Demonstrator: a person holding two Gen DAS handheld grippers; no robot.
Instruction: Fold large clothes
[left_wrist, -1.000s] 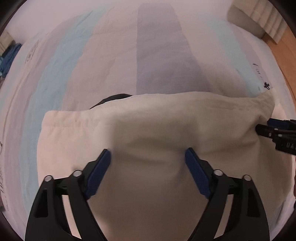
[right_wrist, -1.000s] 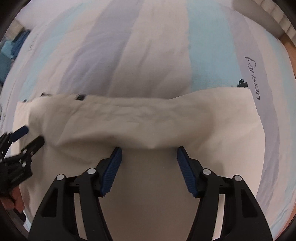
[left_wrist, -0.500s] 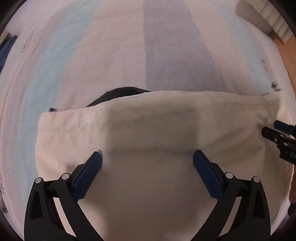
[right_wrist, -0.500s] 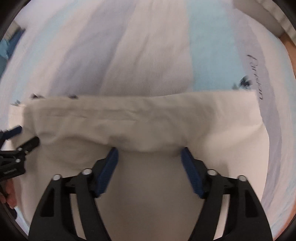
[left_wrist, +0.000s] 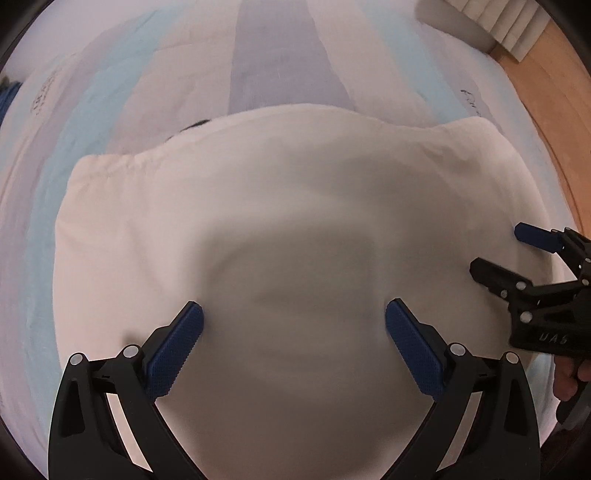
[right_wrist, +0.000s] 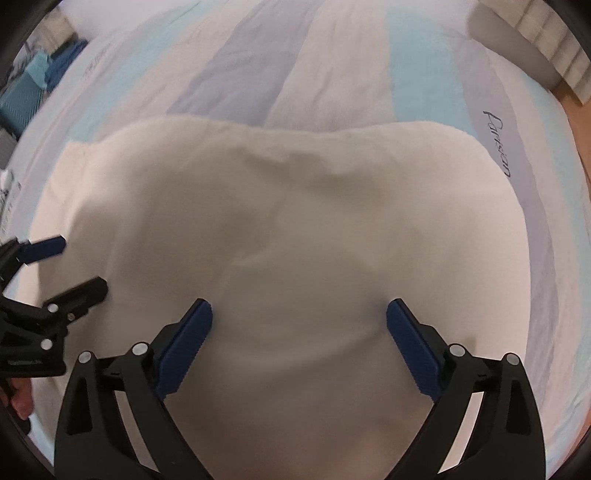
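A large cream garment (left_wrist: 280, 229) lies folded on the striped bed and fills the middle of both views (right_wrist: 288, 229). A dark bit of cloth (left_wrist: 192, 127) peeks from under its far left edge. My left gripper (left_wrist: 293, 343) is open and empty, hovering over the garment's near part. My right gripper (right_wrist: 299, 341) is open and empty, over the near part too. The right gripper shows at the right edge of the left wrist view (left_wrist: 517, 254), and the left gripper at the left edge of the right wrist view (right_wrist: 70, 266).
The bedsheet (left_wrist: 280, 66) has pale blue, lilac and white stripes, with script lettering (right_wrist: 498, 144) near its right side. A wooden floor (left_wrist: 546, 96) and a pale curtain or radiator (left_wrist: 495, 22) lie beyond the bed's right edge. Blue items (right_wrist: 40, 74) sit at the far left.
The garment's far edge has gone further away from me and the cloth now lies flatter and wider. Both grippers have pulled back and risen; both stay open.
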